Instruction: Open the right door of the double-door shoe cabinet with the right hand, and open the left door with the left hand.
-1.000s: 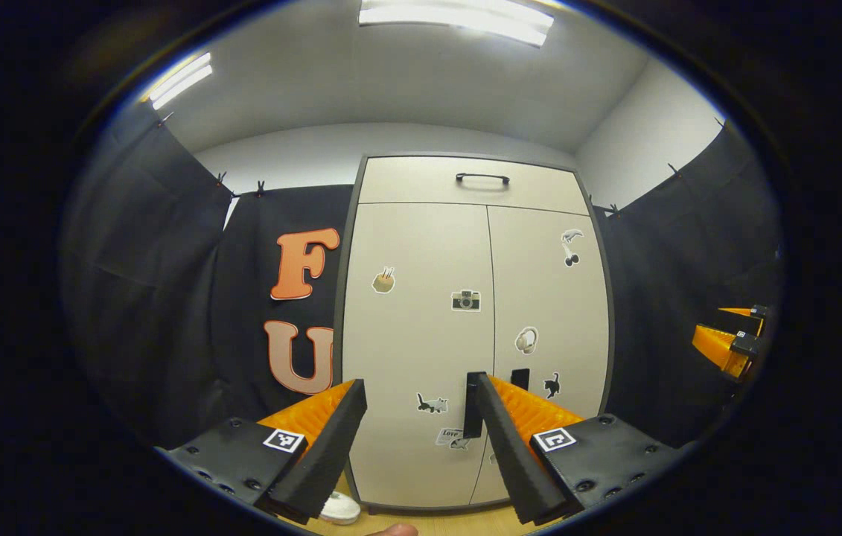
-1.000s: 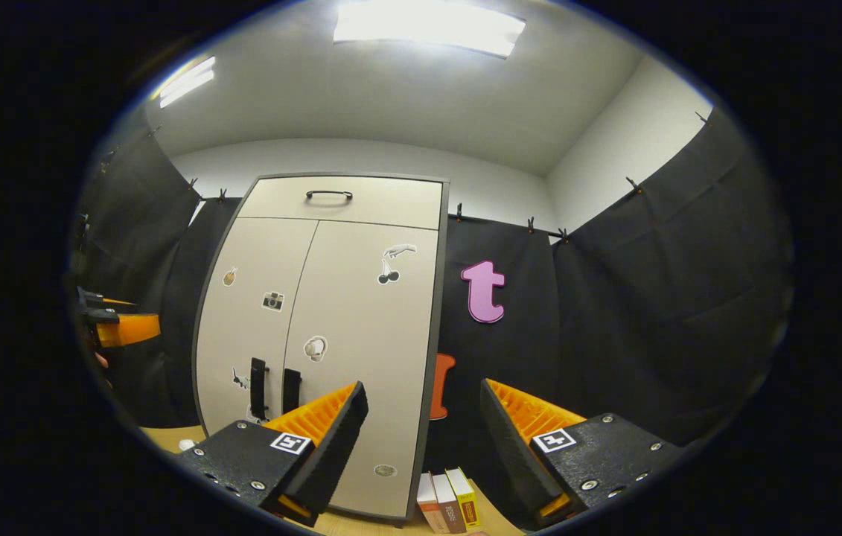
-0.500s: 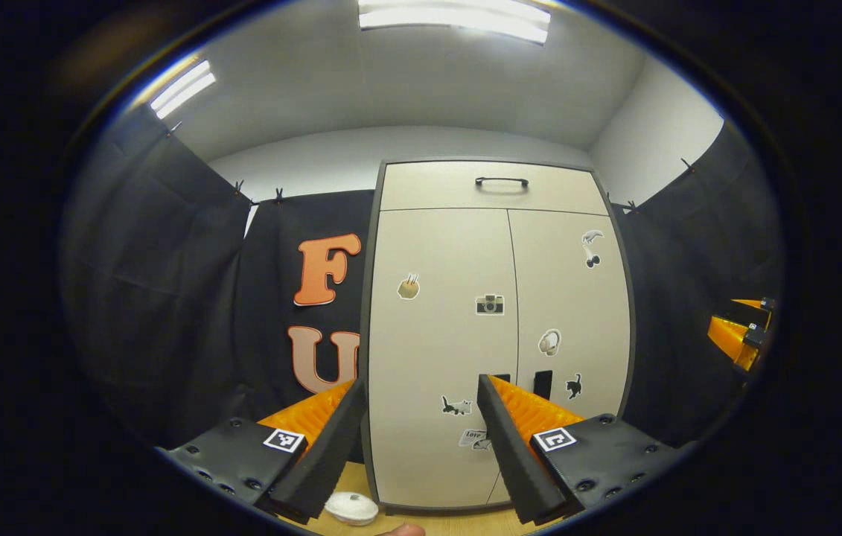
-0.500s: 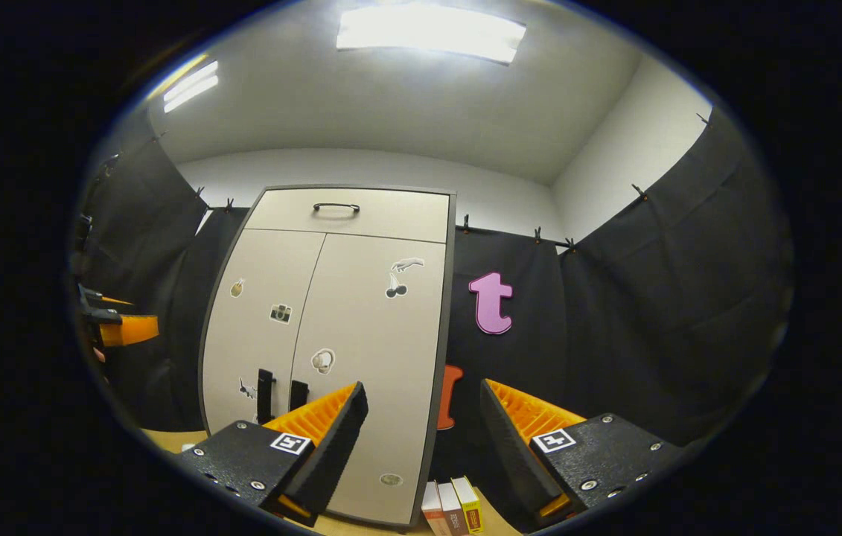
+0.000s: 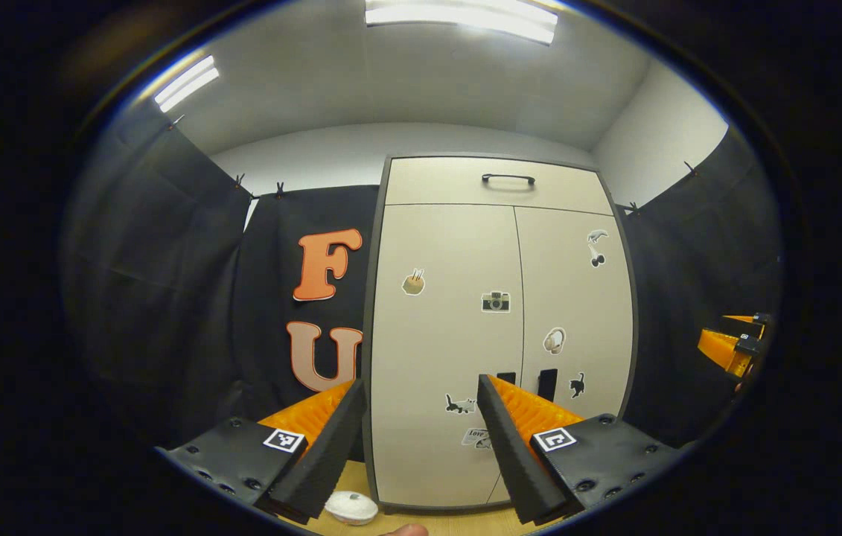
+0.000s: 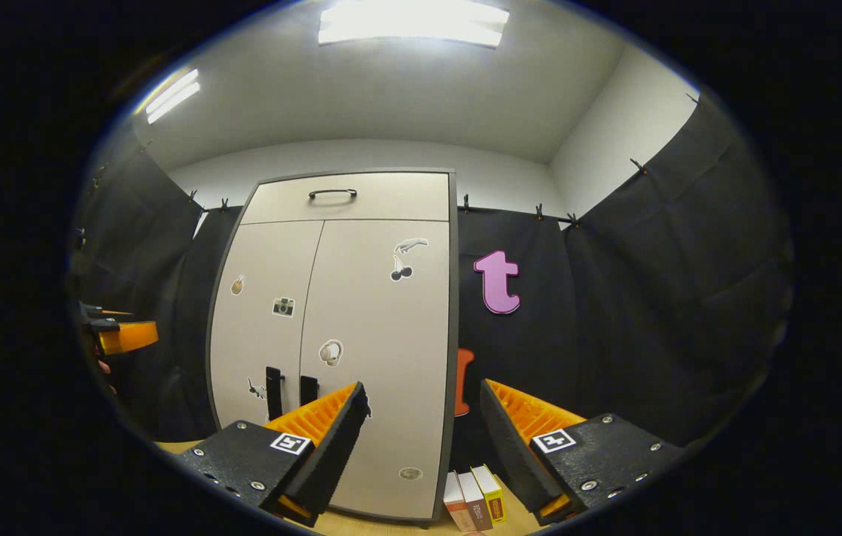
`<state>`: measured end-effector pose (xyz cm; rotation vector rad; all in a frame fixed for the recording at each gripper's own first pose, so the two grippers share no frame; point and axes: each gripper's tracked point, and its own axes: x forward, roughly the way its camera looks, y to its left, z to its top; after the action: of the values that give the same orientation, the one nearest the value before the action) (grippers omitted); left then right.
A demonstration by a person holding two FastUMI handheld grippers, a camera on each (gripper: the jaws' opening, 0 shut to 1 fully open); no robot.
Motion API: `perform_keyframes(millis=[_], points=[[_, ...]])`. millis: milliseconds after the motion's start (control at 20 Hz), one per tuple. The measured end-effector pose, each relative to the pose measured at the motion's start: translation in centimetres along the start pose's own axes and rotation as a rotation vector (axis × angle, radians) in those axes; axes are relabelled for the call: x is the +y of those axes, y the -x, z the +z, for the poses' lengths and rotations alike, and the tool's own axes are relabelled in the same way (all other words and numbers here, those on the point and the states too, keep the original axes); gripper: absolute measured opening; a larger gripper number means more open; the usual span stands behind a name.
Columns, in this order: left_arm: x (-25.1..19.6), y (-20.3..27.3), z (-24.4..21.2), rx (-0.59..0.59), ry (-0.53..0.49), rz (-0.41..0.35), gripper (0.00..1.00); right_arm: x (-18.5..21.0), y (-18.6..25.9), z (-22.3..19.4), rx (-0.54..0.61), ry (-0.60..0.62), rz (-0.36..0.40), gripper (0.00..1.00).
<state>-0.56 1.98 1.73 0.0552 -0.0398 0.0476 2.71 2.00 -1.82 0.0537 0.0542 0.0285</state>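
The beige shoe cabinet (image 5: 458,447) stands ahead with both doors shut. Stickers dot its left door (image 5: 439,342) and right door (image 5: 584,298). Two short black handles sit low along the middle seam: the left handle (image 5: 506,377) peeks over my finger, the right handle (image 5: 547,383) is beside it. My left gripper (image 5: 421,387) is open and empty, short of the left door. In the right gripper view the handles (image 6: 273,392) (image 6: 308,388) are left of my right gripper (image 6: 423,388), which is open, empty and aimed past the cabinet's right edge. Each gripper also shows at the other view's side (image 5: 729,346) (image 6: 119,335).
A top drawer with a black handle (image 5: 508,179) sits above the doors. A white round dish (image 5: 351,507) lies on the wooden floor by the cabinet's left corner. Three small boxes (image 6: 476,502) stand at its right corner. Black cloth walls close in on both sides.
Both grippers have drifted slightly, so the cabinet sits further right in both views. Both doors stay shut and both grippers stay open.
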Motion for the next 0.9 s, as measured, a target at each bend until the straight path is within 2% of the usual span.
perform_keyframes(millis=[250, 700, 900], points=[[1.2, -0.9, -0.3, -0.005, 0.003, -0.007, 0.96, 2.7, -3.1, -2.9, 0.081, 0.010, -0.002, 0.92], [8.4, -2.5, -2.5, 0.021, -0.037, 0.058, 0.97, 11.5, -10.8, -10.4, 0.280, -0.091, 0.057, 0.92], [11.4, -2.6, -4.5, 0.060, -0.020, 0.082, 0.97, 15.9, -13.3, -13.1, 0.366, -0.169, 0.113, 0.89]])
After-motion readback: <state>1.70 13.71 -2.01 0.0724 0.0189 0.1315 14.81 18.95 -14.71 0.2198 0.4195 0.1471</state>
